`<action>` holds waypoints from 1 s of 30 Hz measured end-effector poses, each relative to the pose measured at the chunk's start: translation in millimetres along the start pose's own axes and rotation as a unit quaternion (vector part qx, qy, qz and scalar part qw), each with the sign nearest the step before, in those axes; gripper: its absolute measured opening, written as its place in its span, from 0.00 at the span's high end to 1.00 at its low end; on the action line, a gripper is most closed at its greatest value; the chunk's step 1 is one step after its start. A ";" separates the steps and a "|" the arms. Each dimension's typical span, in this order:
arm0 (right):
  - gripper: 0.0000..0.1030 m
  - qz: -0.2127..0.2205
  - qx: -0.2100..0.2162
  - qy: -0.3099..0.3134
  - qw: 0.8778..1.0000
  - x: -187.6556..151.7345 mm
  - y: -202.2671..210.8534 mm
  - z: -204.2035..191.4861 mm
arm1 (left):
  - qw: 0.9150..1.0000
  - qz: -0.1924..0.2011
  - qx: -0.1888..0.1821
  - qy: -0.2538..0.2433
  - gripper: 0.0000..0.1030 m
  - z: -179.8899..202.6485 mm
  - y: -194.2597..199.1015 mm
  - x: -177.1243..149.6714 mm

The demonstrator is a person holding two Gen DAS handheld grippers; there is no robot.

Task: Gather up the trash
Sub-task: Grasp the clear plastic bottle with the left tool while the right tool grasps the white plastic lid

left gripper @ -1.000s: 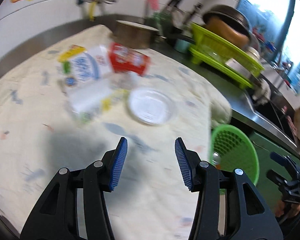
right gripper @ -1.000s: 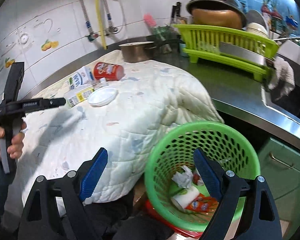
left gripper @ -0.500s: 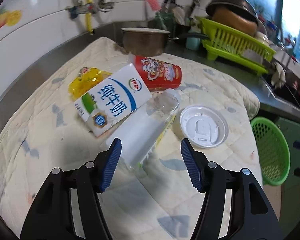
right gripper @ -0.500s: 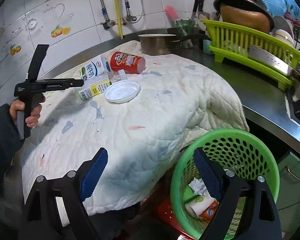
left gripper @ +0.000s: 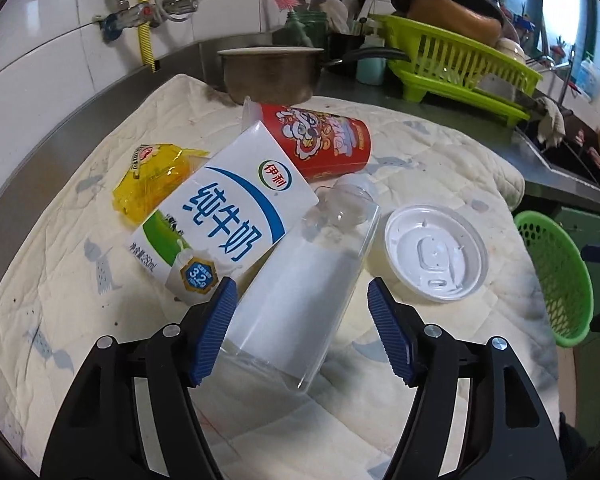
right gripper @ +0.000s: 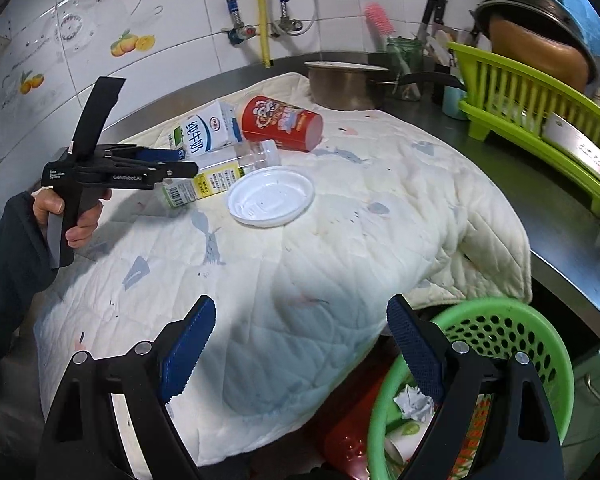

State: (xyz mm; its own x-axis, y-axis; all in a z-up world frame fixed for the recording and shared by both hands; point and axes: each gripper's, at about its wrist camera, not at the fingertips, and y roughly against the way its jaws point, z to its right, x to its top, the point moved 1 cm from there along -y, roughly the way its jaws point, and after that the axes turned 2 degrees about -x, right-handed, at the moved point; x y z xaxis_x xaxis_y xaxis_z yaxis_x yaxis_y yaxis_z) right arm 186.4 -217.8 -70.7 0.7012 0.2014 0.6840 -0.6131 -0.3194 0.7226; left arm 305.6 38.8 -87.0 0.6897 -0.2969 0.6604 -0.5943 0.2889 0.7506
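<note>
Green basket's (right gripper: 496,344) trash shows from right wrist only.

White tiled wall (right gripper: 180,8) with fruit decals backs a steel counter (right gripper: 540,208) near a bright window (left gripper: 556,8).

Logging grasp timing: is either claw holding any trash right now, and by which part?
Nothing is held. The left claw is open, straddling the base end of the clear plastic bottle; the right claw is open and empty.
</note>
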 end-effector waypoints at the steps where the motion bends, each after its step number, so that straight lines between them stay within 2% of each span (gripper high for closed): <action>1: 0.18 -0.001 0.000 0.004 1.000 2.4 -2.9 -1.7 | 1.000 0.000 -0.002 -0.003 0.34 0.6 -0.6 0.1; 5: 0.18 -0.006 0.001 0.012 1.000 11.9 -14.4 -5.6 | 1.000 0.002 -0.023 -0.016 0.34 5.7 1.0 -1.6; 9: 0.18 -0.012 0.009 0.007 1.000 22.8 -27.3 -6.3 | 0.999 -0.006 -0.013 -0.035 0.34 8.9 -2.9 -2.1; 12: 0.19 -0.020 0.021 -0.004 1.000 34.9 -40.2 -5.3 | 0.999 -0.013 -0.011 -0.038 0.41 6.3 -7.6 0.5; 18: 0.34 -0.033 0.022 -0.025 0.999 62.0 -68.9 -2.4 | 0.998 -0.013 -0.009 -0.056 0.43 8.8 -11.3 0.8; 23: 0.52 -0.048 0.023 -0.049 0.997 80.0 -95.7 -1.0 | 0.999 -0.009 -0.014 -0.051 0.43 7.3 -11.4 0.5; 24: 0.53 -0.051 0.019 -0.054 0.997 82.8 -100.8 -0.6 | 0.998 -0.008 -0.014 -0.053 0.43 7.7 -11.8 0.5; 30: 0.72 -0.074 0.011 -0.086 0.993 89.7 -124.8 5.6 | 0.998 -0.014 -0.013 -0.059 0.42 11.1 -16.6 2.2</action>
State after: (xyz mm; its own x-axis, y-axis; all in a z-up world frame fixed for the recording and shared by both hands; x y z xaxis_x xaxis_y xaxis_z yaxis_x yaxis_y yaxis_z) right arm 327.8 -165.1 -100.1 0.8361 0.0870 0.5417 -0.4916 -0.3194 0.8101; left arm 312.4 23.3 -97.7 0.6513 -0.4100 0.6386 -0.5635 0.3024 0.7688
